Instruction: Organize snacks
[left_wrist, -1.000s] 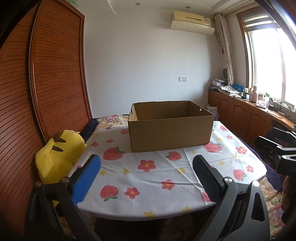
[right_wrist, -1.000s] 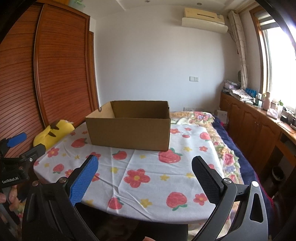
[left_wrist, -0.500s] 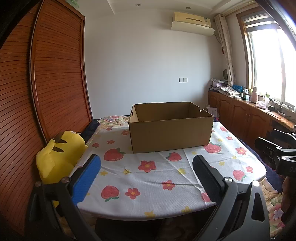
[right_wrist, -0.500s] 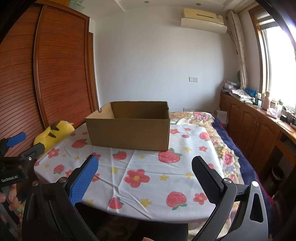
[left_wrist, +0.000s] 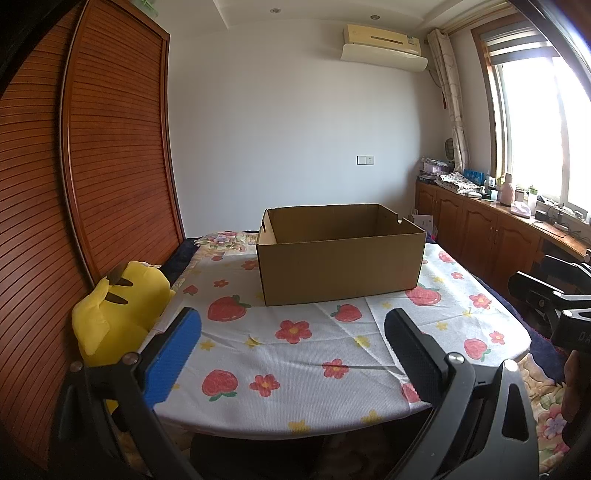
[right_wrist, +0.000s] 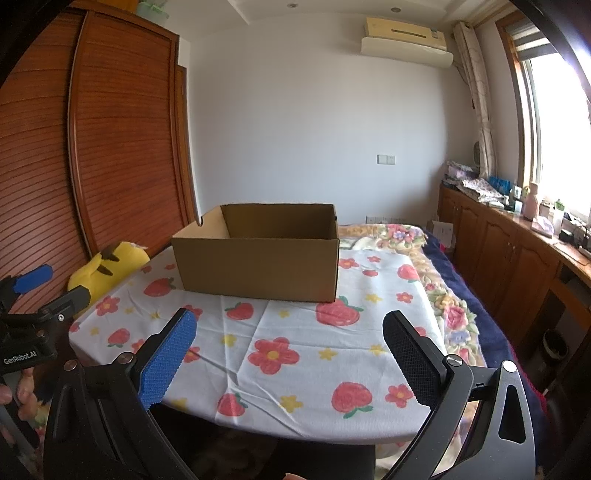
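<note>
An open cardboard box (left_wrist: 341, 254) sits on the far half of the counter (left_wrist: 295, 354) with its strawberry-print cloth, a yellow plush toy (left_wrist: 118, 314) at the counter's left edge, while the left gripper (left_wrist: 293, 332) and right gripper (right_wrist: 290, 334) hover at the near edge, jaws apart and empty.

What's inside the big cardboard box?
The cardboard box is open on top, and only its bare brown inner walls show. Its front wall hides the floor in both views, so anything lying low inside, snacks included, cannot be seen.
</note>
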